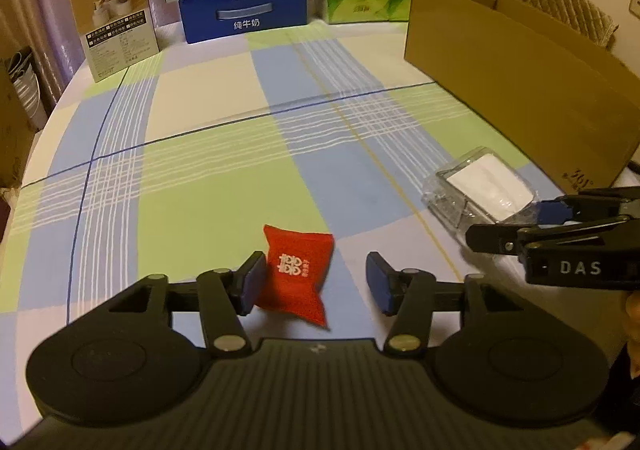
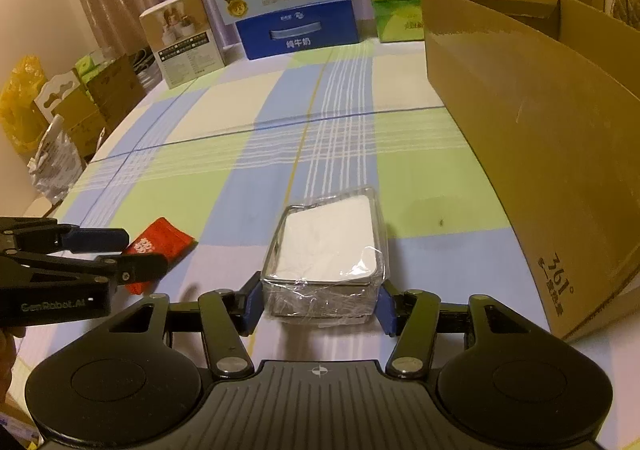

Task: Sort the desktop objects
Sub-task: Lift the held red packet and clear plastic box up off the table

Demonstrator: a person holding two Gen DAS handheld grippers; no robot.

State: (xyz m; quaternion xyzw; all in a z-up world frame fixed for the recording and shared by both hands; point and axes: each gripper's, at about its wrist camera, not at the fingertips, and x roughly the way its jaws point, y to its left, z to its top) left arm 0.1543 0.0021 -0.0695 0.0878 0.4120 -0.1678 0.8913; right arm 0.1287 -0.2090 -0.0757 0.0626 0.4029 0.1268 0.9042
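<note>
A: Checked tablecloth [image 1: 208, 169], curtains behind, boxes along far edge, big cardboard box [image 2: 540, 137] on the right.

B: Left gripper [image 1: 316, 282]?

A: Spread apart. Red packet [image 1: 296, 274] lies flat between the fingers, touching the left pad, clear of the right. Long axis runs near-to-far, tilted slightly; its near end is partly hidden by the pad.

B: Right gripper [image 2: 320, 302]?

A: Pads sit against both sides of the plastic-wrapped white box [image 2: 328, 250], near right of table, long axis pointing away. Firm squeeze or just contact, can't tell; near bottom edge blurred by wrap glare
</note>
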